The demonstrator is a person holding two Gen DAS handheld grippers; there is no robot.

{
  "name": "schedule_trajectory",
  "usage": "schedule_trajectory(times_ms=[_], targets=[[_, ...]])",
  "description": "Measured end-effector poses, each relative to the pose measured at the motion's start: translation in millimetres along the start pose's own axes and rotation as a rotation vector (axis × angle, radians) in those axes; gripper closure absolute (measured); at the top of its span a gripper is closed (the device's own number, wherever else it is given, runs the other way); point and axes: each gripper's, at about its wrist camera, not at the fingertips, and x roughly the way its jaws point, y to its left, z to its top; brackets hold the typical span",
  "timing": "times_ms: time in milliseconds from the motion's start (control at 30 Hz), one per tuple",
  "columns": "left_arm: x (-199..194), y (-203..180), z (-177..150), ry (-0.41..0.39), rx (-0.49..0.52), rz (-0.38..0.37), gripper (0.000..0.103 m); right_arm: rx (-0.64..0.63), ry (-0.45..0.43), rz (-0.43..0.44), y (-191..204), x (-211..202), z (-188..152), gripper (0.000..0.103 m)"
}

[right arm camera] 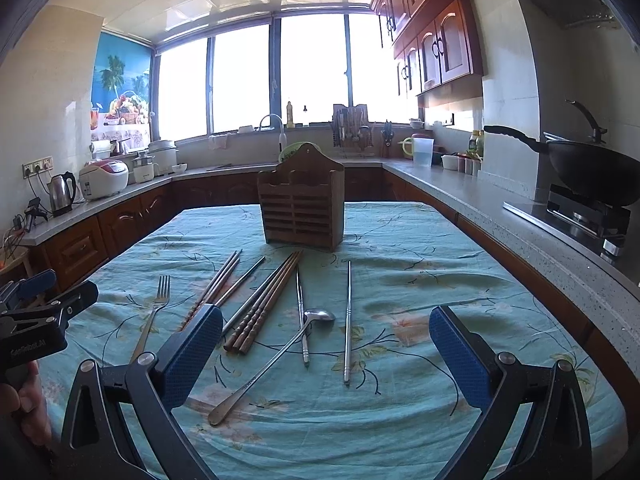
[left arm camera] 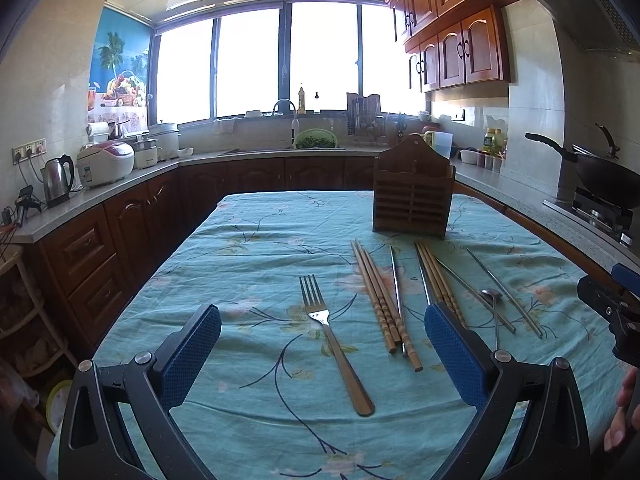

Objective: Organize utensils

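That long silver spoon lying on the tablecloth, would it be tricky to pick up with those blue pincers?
Probably a little. The spoon looks like polished metal, so likely stiff but slippery. Its thin handle lies flat on the soft tablecloth, leaving little to grip. It crosses a metal chopstick, which may shift as well.

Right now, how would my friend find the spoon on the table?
Start at the wooden utensil holder standing on the blue flowered tablecloth. In front of it lie chopsticks and a fork. The spoon is the only piece with a round bowl, and it lies slanted across a metal chopstick.
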Motion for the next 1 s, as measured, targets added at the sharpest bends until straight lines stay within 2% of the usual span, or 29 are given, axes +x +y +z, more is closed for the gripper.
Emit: schedule_trajectory(times_ms=[1000], targets=[[0.9,1.1,0.3,0.003,-0.011,-0.003,0.001,0.010,-0.016,0.053,2.2,-3.5,-0.9,0.000]])
